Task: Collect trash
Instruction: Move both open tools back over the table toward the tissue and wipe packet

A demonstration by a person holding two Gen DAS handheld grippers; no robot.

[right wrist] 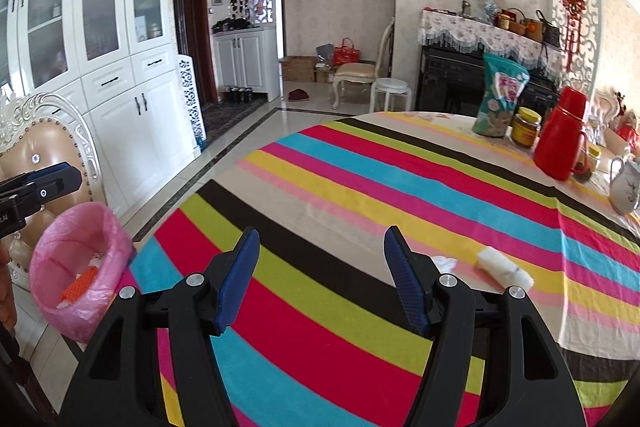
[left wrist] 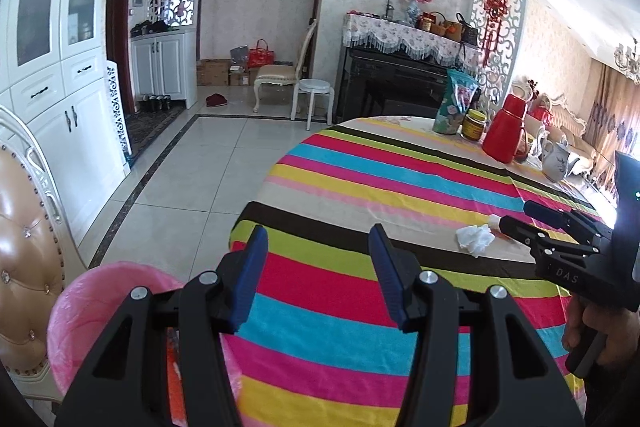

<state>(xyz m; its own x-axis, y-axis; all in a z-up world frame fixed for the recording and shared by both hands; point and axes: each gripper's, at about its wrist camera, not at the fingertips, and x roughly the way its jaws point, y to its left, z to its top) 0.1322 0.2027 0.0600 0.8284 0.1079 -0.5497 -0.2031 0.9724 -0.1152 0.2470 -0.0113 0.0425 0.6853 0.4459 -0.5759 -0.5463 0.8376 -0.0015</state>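
I see my left claw [left wrist: 318, 243] and right claw [right wrist: 322, 247] both open and empty above the desk [right wrist: 360, 187], a crumpled tissue [left wrist: 474, 238] just right of them.

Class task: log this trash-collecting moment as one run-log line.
left gripper: open, empty | right gripper: open, empty | tissue, white packet: on table | bin: beside table

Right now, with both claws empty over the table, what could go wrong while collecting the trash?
1. The crumpled tissue is light; a claw could push it away instead of gripping it.
2. The white wrapper lies flat on the striped tablecloth, so the claw may pinch cloth too.
3. The pink-lined bin stands off the table's edge; a drop could miss.
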